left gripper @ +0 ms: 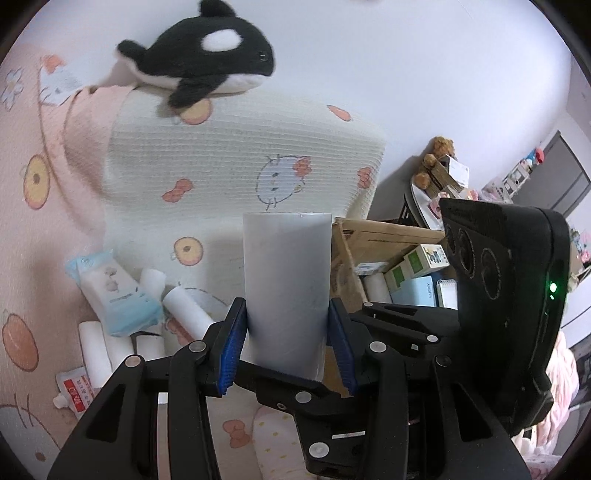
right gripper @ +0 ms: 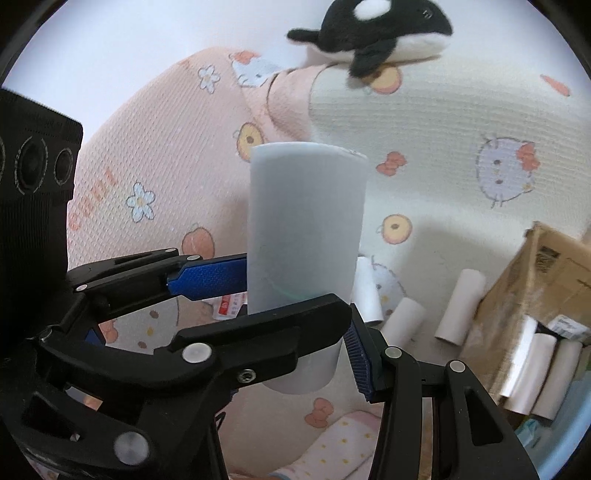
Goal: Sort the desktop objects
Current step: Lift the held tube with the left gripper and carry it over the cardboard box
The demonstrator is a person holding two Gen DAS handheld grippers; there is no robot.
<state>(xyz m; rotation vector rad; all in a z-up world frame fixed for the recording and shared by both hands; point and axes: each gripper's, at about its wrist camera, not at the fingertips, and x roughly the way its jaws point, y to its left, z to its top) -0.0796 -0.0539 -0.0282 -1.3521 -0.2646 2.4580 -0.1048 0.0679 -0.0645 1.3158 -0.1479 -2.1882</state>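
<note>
A pale grey cylinder [left gripper: 286, 280] [right gripper: 306, 221] stands upright above the patterned bedding, held by both grippers at once. My left gripper [left gripper: 286, 332] is shut on its lower part, one blue pad [left gripper: 232, 343] pressing on each side. My right gripper [right gripper: 306, 354] is shut on it too. Its right blue pad [right gripper: 358, 354] touches the cylinder, while its left pad is hidden behind the other gripper's black finger [right gripper: 266, 325]. In the left wrist view the right gripper's body [left gripper: 506, 295] shows at the right.
Several white rolls [left gripper: 184, 306] [right gripper: 402, 321], a blue tissue pack [left gripper: 114, 295] and a red-and-white tube [left gripper: 74, 391] lie on the bedding. An open cardboard box [left gripper: 373, 243] [right gripper: 532, 280] holds rolls and small boxes. An orca plush [left gripper: 207, 59] [right gripper: 373, 33] lies on a pillow [left gripper: 240, 155].
</note>
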